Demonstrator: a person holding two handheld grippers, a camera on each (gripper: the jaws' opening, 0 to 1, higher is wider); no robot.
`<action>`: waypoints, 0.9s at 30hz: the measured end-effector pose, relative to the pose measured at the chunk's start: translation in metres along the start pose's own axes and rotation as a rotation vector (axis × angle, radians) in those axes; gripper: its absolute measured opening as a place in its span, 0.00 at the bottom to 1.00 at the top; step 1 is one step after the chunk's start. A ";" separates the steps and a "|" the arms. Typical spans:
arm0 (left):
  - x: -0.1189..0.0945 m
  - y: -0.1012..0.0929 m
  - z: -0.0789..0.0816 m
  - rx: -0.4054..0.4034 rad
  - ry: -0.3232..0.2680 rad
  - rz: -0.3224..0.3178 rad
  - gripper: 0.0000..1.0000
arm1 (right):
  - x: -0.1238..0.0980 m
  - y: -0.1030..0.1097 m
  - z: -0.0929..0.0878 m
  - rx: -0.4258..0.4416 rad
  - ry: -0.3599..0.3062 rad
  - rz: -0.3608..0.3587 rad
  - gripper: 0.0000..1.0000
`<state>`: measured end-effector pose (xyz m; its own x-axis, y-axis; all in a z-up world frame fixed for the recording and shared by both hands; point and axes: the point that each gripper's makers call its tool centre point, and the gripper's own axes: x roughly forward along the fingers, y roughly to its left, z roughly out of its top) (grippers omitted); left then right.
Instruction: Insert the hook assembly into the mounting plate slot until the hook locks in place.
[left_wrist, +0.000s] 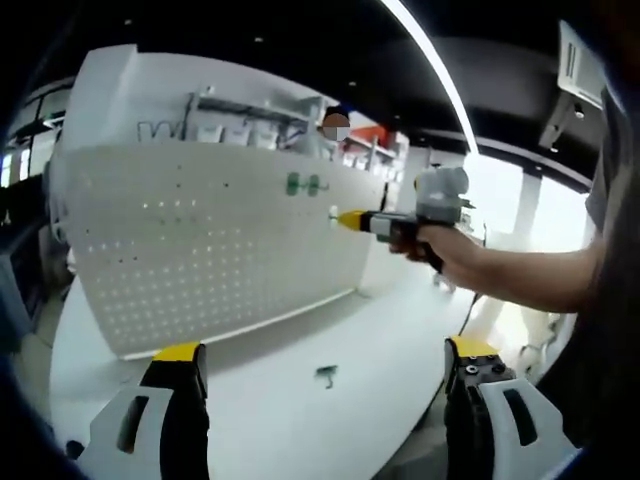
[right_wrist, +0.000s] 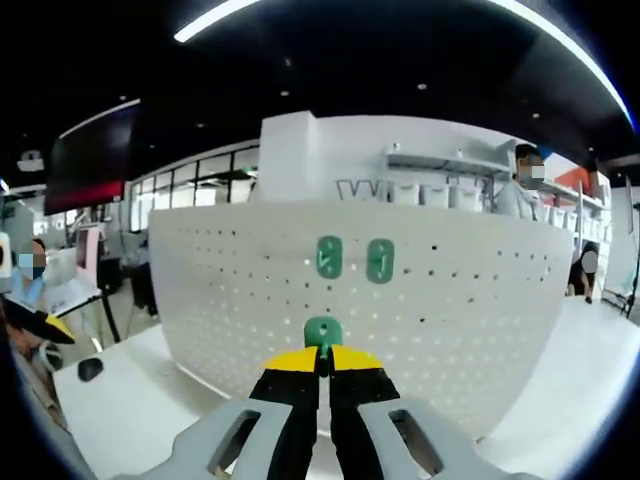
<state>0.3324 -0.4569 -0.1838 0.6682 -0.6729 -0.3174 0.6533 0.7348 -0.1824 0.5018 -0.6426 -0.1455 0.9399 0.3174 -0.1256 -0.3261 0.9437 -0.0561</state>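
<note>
Right gripper (right_wrist: 322, 372) fingers (right_wrist: 297, 385) pinched on a green hook (right_wrist: 322, 331) (held just before the white pegboard (right_wrist: 240, 290)) | two green hooks (right_wrist: 352, 258) already mounted on board, above the held one | left gripper (left_wrist: 325, 362) fingers (left_wrist: 180, 362) spread wide, holding nothing, over white surface (left_wrist: 300, 420) | spare green hook (left_wrist: 326, 374) lies on surface near board

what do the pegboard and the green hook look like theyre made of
The pegboard looks like white painted sheet metal or plastic: thin, matte, evenly punched holes; which one is unclear. The green hook, held in the right gripper, looks like moulded plastic: uniform colour, soft sheen, rounded edges.
</note>
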 end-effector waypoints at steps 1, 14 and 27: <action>0.000 0.000 0.000 0.000 -0.001 0.001 1.00 | 0.000 -0.002 0.000 -0.001 -0.001 -0.005 0.00; -0.001 0.004 0.002 -0.008 -0.004 0.018 1.00 | 0.010 -0.024 0.003 -0.007 -0.015 -0.052 0.00; -0.003 0.004 -0.003 -0.006 0.007 0.035 1.00 | 0.017 -0.055 0.002 0.026 -0.022 -0.119 0.00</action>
<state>0.3325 -0.4517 -0.1865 0.6879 -0.6463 -0.3304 0.6276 0.7583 -0.1766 0.5363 -0.6892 -0.1430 0.9739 0.2051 -0.0975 -0.2100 0.9767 -0.0434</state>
